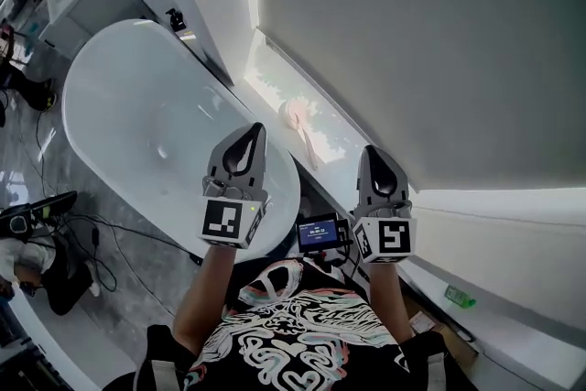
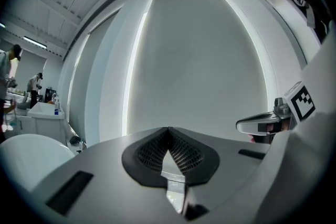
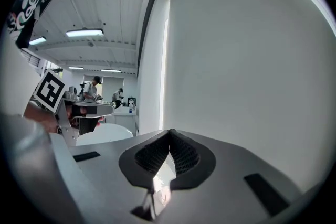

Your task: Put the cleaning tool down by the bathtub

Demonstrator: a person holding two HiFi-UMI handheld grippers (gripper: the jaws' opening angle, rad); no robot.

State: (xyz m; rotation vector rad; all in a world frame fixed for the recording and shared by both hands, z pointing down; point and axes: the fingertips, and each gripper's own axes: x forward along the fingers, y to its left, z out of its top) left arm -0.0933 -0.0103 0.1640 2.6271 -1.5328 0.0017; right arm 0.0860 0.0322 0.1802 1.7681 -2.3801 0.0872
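Bathroom, blind drawn: pale pink long-handled cleaning brush (image 1: pixel 302 128) lies on sunlit window ledge (image 1: pixel 272 85) just beside white oval bathtub (image 1: pixel 137 105). Left gripper (image 1: pixel 254 130) and right gripper (image 1: pixel 376 151), 2 total, clenched empty, held above.

Person, upper body: black short-sleeved T-shirt (image 1: pixel 295 336) with a dense white swirl print and small touches of pink and teal.
Rig, left gripper (image 1: pixel 254 129): grey moulded shell narrowing to a rounded tip; teardrop recess lined with black mesh pads (image 2: pixel 184 153); at the rear, a marker cube (image 1: pixel 226 222) with black squares on white.
Rig, right gripper (image 1: pixel 376 151): same grey shell and black mesh lining — its rear cube (image 1: pixel 392 239) bears a different black-and-white pattern.
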